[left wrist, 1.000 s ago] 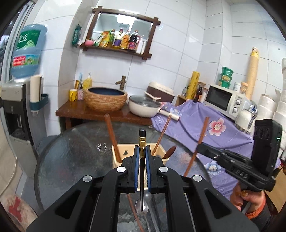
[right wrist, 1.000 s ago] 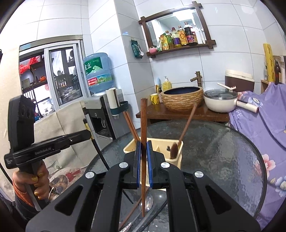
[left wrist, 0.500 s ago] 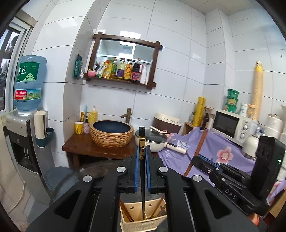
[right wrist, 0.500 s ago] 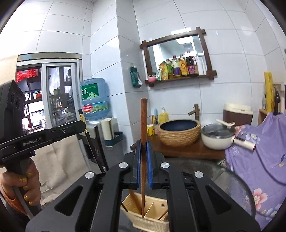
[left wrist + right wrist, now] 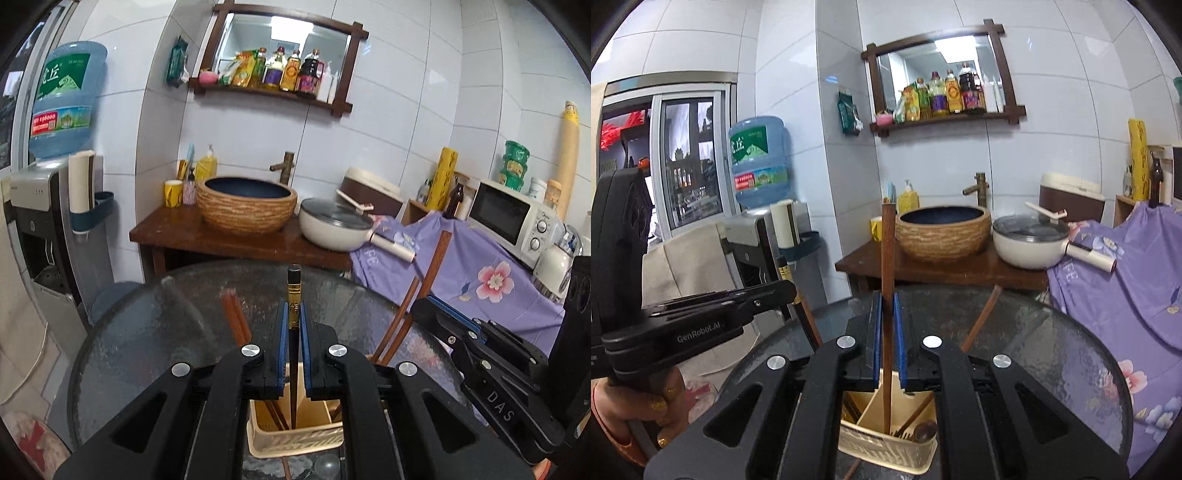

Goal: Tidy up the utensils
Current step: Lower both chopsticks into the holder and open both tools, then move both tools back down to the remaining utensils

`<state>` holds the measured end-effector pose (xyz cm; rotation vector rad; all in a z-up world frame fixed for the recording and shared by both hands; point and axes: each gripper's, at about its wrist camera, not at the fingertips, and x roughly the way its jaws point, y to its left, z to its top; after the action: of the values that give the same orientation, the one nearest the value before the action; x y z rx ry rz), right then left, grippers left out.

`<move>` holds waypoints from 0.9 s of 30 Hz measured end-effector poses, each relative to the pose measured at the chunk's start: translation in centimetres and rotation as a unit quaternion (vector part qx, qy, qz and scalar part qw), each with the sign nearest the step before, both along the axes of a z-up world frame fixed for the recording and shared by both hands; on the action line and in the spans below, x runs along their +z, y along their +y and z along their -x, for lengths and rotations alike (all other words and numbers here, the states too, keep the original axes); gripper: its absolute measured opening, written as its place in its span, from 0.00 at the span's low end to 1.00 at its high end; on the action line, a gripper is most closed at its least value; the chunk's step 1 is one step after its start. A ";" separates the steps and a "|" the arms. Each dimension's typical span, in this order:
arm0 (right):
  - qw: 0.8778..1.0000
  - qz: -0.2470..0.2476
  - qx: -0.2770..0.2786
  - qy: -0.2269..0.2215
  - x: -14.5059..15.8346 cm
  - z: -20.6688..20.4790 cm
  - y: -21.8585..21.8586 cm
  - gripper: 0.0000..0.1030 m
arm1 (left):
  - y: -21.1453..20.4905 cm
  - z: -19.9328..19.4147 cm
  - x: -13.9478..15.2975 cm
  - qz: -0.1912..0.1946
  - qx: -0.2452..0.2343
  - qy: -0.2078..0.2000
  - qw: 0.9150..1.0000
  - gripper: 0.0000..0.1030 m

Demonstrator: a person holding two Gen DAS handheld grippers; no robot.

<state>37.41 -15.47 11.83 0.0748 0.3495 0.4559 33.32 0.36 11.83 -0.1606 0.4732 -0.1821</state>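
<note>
**Lowering two utensils into the caddy without a snag**

With both utensils already hanging tip-down over the cream utensil caddy (image 5: 295, 439), the job now is a clean, vertical drop. Nearest the caddy's front wall, the left hand-held gripper (image 5: 294, 343) is clamped narrow on a black utensil handle with a gold band (image 5: 294, 295), whose lower end sits inside a middle compartment. The right hand-held gripper (image 5: 887, 332) is likewise pinched tight on a brown wooden chopstick (image 5: 887, 258), its tip down in a compartment beside the caddy's divider.

Judging from this, each piece should be kept upright and released only once its tip is near the caddy floor, so it leans on a wall and does not bounce out. Release one side at a time; the two tools sit close together above the caddy and could knock each other.

Behind the caddy, other chopsticks (image 5: 232, 317) already lean out of it, so back away upward, not sideways. The caddy stands on the round glass worktop (image 5: 147, 332), which looks slick; avoid pushing the basket.
</note>
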 end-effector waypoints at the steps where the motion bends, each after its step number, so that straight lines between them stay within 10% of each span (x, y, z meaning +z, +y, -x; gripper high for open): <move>1: 1.000 0.003 0.000 0.003 -0.4 0.0 0.1 0.07 | -0.1 0.0 -0.6 -0.002 -0.001 0.006 1.000 0.06; 16: 1.000 0.013 -0.005 0.020 -2.0 0.2 -0.2 0.09 | 0.5 0.4 -2.9 -0.002 -0.004 0.020 1.000 0.07; 20: 1.000 0.003 -0.022 -0.008 -0.9 2.2 -1.1 0.53 | 0.7 2.4 -1.8 -0.009 -0.003 -0.007 1.000 0.37; 27: 0.997 -0.004 -0.039 -0.061 -0.3 8.5 -2.8 0.72 | 2.6 7.5 -2.1 -0.009 0.037 -0.045 0.998 0.74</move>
<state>28.94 -18.24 11.54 0.0681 0.2244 0.3827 25.78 2.91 9.68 -0.1522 0.3794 -0.1119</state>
